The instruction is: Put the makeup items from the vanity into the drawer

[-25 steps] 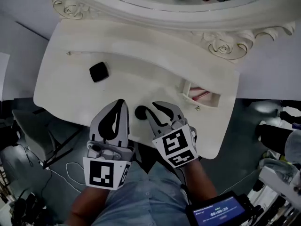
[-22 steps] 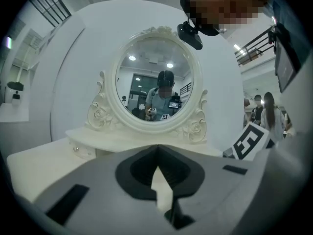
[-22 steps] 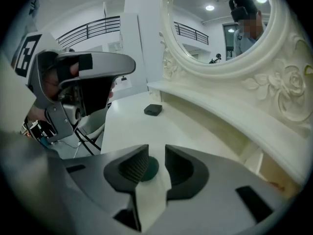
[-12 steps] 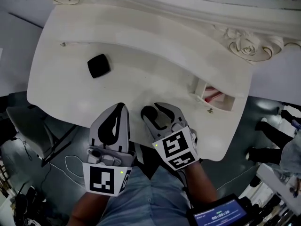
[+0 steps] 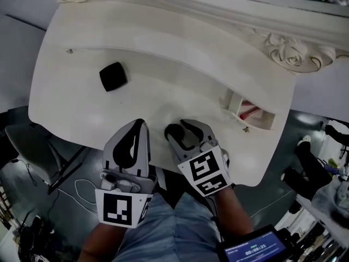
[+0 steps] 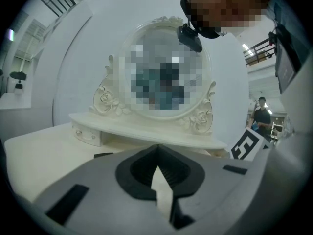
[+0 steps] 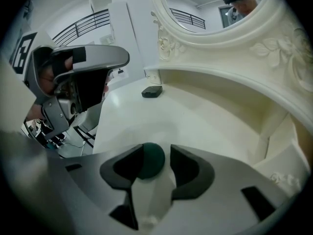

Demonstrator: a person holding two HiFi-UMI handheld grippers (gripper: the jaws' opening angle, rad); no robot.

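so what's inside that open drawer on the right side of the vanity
The drawer holds something reddish, too small to identify. Its own walls hide the rest of the inside in the head view, so whether anything else lies in there cannot be seen.

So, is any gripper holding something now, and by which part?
Nothing is held. The right gripper has just been opening its jaws; the dark round item sits between them, not pressed. The left gripper is shut and empty.
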